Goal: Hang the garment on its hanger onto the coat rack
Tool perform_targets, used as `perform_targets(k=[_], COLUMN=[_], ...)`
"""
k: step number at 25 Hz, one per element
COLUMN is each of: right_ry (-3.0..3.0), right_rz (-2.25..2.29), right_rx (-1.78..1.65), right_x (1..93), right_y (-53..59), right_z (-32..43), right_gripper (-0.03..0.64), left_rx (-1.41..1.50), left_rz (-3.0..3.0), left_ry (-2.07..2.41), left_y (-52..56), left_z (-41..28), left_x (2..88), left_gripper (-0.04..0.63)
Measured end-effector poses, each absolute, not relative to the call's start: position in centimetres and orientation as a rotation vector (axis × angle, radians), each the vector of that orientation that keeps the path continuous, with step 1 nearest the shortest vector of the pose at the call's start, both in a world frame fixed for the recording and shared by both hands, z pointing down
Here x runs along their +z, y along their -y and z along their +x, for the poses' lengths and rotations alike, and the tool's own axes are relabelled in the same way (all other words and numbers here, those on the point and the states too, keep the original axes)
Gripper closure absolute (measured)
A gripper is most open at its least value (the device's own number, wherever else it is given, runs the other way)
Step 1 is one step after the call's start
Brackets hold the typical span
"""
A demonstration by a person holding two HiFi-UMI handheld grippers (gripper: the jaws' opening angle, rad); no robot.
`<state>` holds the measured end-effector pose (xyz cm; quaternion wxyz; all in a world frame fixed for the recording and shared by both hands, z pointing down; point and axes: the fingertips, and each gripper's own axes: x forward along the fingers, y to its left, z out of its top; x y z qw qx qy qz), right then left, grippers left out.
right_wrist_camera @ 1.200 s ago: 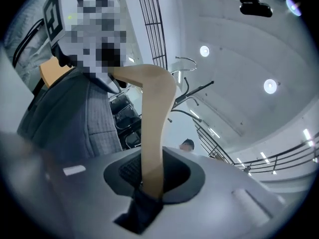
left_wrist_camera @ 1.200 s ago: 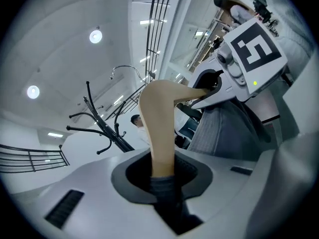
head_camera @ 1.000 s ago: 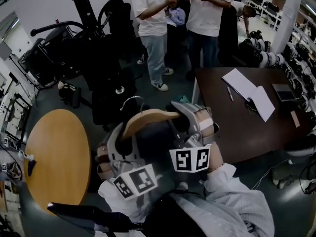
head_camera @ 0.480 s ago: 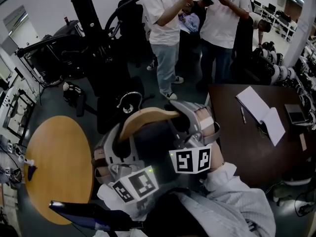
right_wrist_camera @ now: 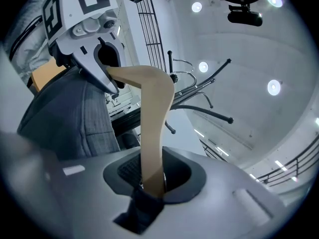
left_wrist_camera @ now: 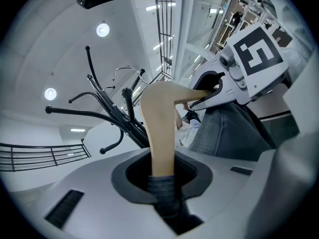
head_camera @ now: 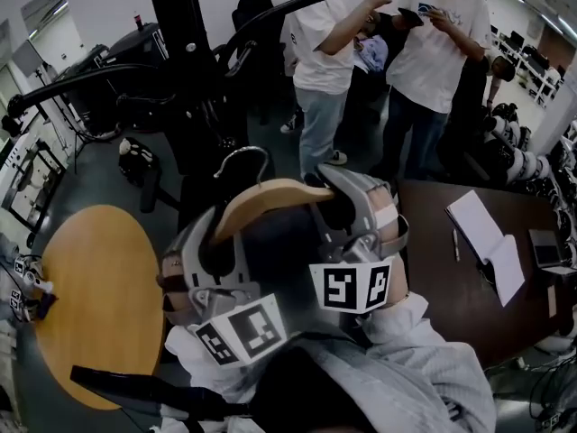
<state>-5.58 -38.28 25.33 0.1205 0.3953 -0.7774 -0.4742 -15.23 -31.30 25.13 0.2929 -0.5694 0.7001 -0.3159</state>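
Grey workshop floor spreads below, with a round wooden table (head_camera: pixel 90 305) at 8 o'clock, a dark desk (head_camera: pixel 433 242) at 3 o'clock and two people (head_camera: pixel 329 61) standing at 1 o'clock. At the centre, the wooden hanger (head_camera: pixel 270 197) carries the dark garment (head_camera: pixel 279 251), its metal hook (head_camera: pixel 243 156) pointing to 12 o'clock, near the black coat rack (head_camera: pixel 185 70) at 11 o'clock but apart from it. The left gripper (head_camera: pixel 209 242) clamps the hanger's 9 o'clock arm through the fabric. The right gripper (head_camera: pixel 347 198) grips the 3 o'clock arm, its jaws opening slightly.
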Motion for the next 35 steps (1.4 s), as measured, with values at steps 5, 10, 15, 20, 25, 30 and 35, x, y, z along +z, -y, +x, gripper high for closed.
perform_targets(k=[5,10,15,20,25,30,35], right_ry=[2.319,2.383,2.425,2.458,2.482,2.492,2.533], right_rz=[1.087,0.964,0.865,0.779,0.765,0.787,0.728], right_rx=[-1.406,-1.377,-1.351,-1.298,-1.333,-1.387,-1.352], right_x=[24.7,25.3,26.6,26.8,29.9,28.7,29.5], right_y=[41.3,43.9,45.5,46.7,46.3,45.3,45.6], right_z=[-8.0,-11.3,-13.3,-14.5,-15.7,-14.2,-15.0], right_gripper=[0.535,0.535,0.535,0.535,0.538,0.54,0.537], left_rx=[-0.867,-0.925,-0.98,-1.042,-1.023,-1.009,-0.989], left_rz=[-1.485,-1.462,-1.47,-1.478,-1.408,-1.364,-1.362], left_ry=[-1.928,-2.003,-2.058,-2.086,-2.093,-2.096,-2.083], left_y=[33.8,35.7,36.9,37.9,37.4,36.3,36.8], left_z=[-17.2,-20.0,-21.5,-22.4,-23.4,-21.9,-22.7], left_x=[24.7,25.2,26.4,26.4,29.3,28.0,28.5], left_gripper=[0.526,0.526,0.526,0.526,0.526,0.526,0.526])
